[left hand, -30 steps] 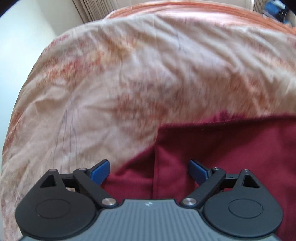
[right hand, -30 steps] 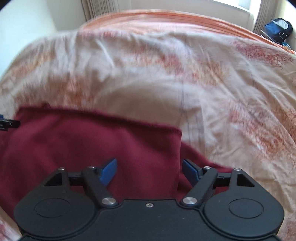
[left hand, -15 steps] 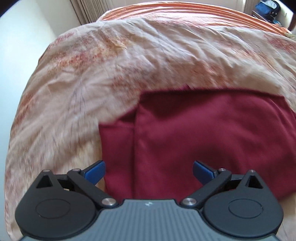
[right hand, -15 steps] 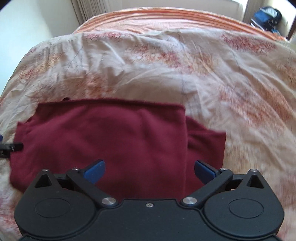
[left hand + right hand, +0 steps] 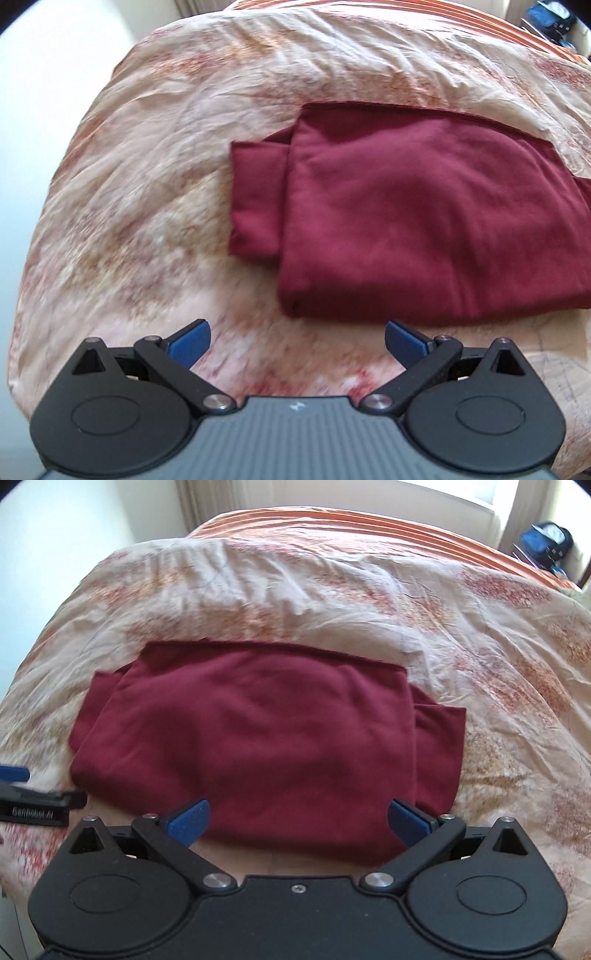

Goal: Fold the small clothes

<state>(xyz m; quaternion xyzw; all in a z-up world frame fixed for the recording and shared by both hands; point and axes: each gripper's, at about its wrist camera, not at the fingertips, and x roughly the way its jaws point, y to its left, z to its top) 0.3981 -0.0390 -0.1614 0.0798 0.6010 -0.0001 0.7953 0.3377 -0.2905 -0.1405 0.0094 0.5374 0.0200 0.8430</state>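
One dark red garment (image 5: 258, 734) lies folded flat on the bed (image 5: 369, 590), its long axis running side to side across both wrist views. The top layer is a smooth broad panel with a stitched hem along the far edge; a narrower under-layer sticks out at each short end. Two hand-held grippers show: the left hand-held gripper (image 5: 297, 341) hangs over bare bedspread just short of the near fold, jaws wide apart and empty; the right hand-held gripper (image 5: 299, 821) hangs above the near edge, jaws likewise spread, holding nothing

Black gripper (image 5: 297, 821), blue fingertips (image 5: 188, 821)
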